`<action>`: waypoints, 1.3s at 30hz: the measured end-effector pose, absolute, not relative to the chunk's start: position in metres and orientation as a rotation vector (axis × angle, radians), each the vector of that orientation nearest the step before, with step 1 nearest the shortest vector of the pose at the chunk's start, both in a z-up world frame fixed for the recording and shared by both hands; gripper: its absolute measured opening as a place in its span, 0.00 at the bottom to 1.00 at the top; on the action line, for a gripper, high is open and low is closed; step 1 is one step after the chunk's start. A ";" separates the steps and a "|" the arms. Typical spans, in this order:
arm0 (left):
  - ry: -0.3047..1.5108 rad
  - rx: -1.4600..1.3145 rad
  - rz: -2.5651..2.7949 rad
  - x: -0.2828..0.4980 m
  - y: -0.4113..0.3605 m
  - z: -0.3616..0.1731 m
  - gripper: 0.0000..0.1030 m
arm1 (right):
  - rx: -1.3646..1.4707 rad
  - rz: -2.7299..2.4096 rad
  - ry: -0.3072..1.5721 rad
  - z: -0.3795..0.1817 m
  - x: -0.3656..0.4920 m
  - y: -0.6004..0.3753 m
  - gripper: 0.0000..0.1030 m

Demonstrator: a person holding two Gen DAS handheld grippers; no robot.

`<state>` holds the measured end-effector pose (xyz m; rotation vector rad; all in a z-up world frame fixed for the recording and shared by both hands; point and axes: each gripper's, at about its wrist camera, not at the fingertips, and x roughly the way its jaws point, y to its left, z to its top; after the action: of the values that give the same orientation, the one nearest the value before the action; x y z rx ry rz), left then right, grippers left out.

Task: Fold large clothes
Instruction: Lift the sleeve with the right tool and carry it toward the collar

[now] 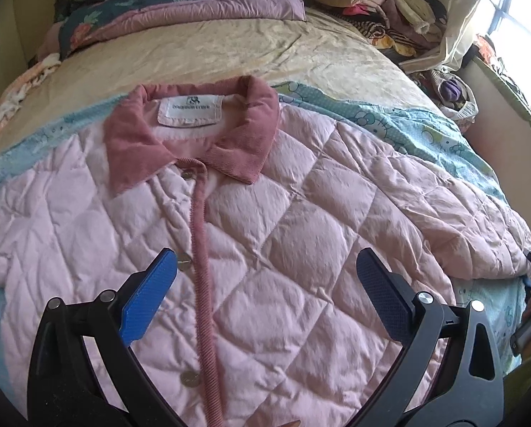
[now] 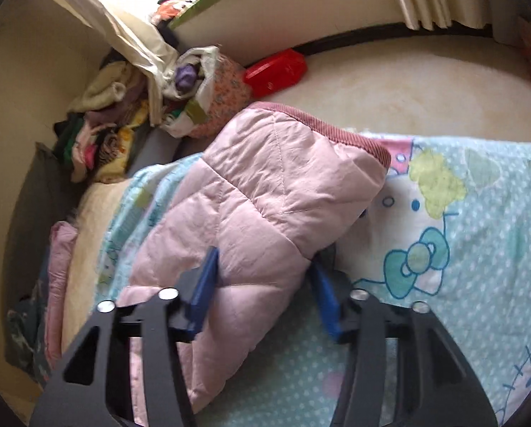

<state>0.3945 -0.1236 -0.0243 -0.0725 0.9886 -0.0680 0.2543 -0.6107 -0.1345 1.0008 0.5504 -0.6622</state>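
Note:
A pink quilted jacket (image 1: pixel 283 220) with a dusty-rose corduroy collar (image 1: pixel 194 135) lies face up and buttoned on a light blue cartoon sheet (image 1: pixel 425 131). My left gripper (image 1: pixel 265 267) hangs open and empty above the jacket's chest, right of the button placket. In the right wrist view the jacket's sleeve (image 2: pixel 265 206) with its corduroy cuff (image 2: pixel 336 124) runs between the blue fingers (image 2: pixel 204 284) of my right gripper (image 2: pixel 261 267). The jaws stand on both sides of the sleeve; I cannot tell whether they clamp it.
The bed (image 1: pixel 229 46) carries a folded pink and floral quilt (image 1: pixel 158 10) at the back left and a pile of clothes (image 1: pixel 390 10) at the back right. A red box (image 2: pixel 276 69) and a bag of clothes (image 2: pixel 194 89) lie by the wall.

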 end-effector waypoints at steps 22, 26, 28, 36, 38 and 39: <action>0.860 -0.124 -0.095 0.362 -0.078 0.071 0.92 | 0.527 -0.296 0.376 0.058 0.275 -0.493 0.24; 0.833 -0.138 -0.091 0.358 -0.062 0.084 0.92 | 0.480 -0.242 0.363 0.081 0.276 -0.466 0.24; 0.833 -0.148 -0.084 0.358 -0.054 0.087 0.92 | 0.445 -0.216 0.358 0.093 0.281 -0.449 0.24; 0.802 -0.198 -0.095 0.349 -0.021 0.099 0.92 | 0.343 -0.140 0.332 0.124 0.282 -0.388 0.24; 0.793 -0.202 -0.094 0.347 -0.015 0.102 0.92 | 0.317 -0.117 0.326 0.133 0.284 -0.369 0.24; 0.791 -0.207 -0.093 0.347 -0.011 0.103 0.92 | 0.310 -0.109 0.325 0.135 0.284 -0.363 0.24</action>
<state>0.3469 -0.0112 0.1028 -0.2072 0.7909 -0.0933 0.2840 -0.3627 0.1355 0.3101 0.3247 -0.1086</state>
